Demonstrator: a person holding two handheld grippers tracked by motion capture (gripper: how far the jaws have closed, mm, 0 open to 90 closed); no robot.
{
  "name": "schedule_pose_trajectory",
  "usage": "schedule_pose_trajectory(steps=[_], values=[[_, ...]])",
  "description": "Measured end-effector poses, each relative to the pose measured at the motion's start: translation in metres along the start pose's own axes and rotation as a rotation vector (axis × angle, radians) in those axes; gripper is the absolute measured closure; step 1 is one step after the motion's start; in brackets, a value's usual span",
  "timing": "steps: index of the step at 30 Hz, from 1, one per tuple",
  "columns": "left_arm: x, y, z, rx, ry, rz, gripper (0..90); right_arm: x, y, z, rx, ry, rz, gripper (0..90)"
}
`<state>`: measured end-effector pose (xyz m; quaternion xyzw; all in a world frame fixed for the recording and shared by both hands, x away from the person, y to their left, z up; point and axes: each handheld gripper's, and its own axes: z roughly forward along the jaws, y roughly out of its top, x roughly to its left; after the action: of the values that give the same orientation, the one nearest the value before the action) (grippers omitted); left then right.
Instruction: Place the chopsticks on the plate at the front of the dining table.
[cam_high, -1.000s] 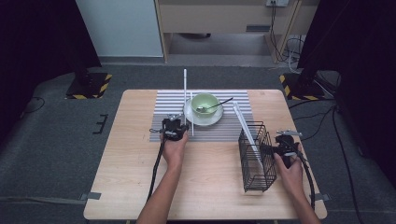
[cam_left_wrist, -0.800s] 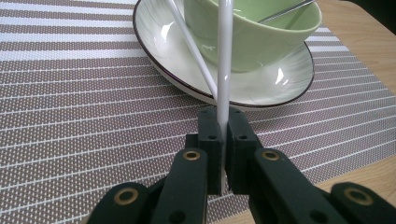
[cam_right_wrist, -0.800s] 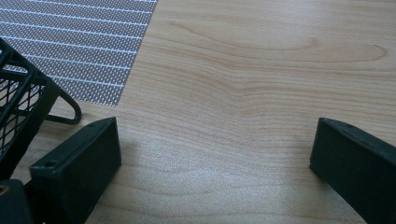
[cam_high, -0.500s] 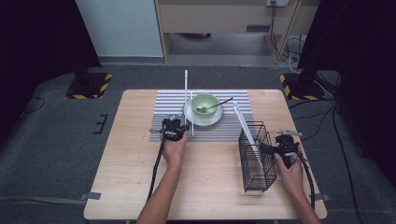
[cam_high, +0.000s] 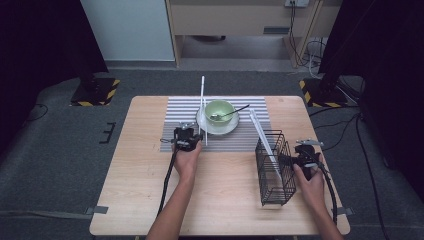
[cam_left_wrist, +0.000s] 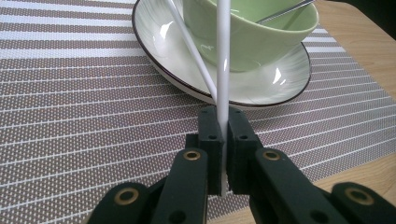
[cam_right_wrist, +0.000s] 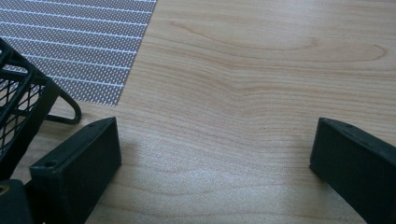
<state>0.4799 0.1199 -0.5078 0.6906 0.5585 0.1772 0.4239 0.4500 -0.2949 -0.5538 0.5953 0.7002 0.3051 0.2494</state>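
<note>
Two claws | your left gripper (cam_left_wrist: 223, 140) clamps one white stick (cam_left_wrist: 223, 56) upright over the mat (cam_left_wrist: 70, 93), by the bowl (cam_left_wrist: 252, 28) | right gripper (cam_right_wrist: 212, 154) gapes empty beside the rack (cam_high: 274, 167) | next, likely: carry stick to rack, beside the one (cam_high: 264, 142) leaning there.

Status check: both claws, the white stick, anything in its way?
Left claw shut on white stick, held upright. Right claw open, empty, beside wire basket. Green bowl on plate right ahead of the stick.

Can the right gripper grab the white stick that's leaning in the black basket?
Probably yes. The right gripper, open and empty, sits beside the black basket; the white stick pokes above the rim, free to grab from above.
</note>
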Motion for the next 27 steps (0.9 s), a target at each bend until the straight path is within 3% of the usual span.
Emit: schedule_pose_trajectory(steps=[13, 27], values=[[-0.0008, 0.0000, -0.0005, 0.002, 0.014, 0.008, 86.2, 0.0001, 0.0000, 0.0000, 0.000, 0.000, 0.001, 2.1], [0.0077, -0.0014, 0.0027, -0.009, 0.056, -0.035, 86.1, -0.0007, -0.0001, 0.0001, -0.002, -0.001, -0.010, 2.1]])
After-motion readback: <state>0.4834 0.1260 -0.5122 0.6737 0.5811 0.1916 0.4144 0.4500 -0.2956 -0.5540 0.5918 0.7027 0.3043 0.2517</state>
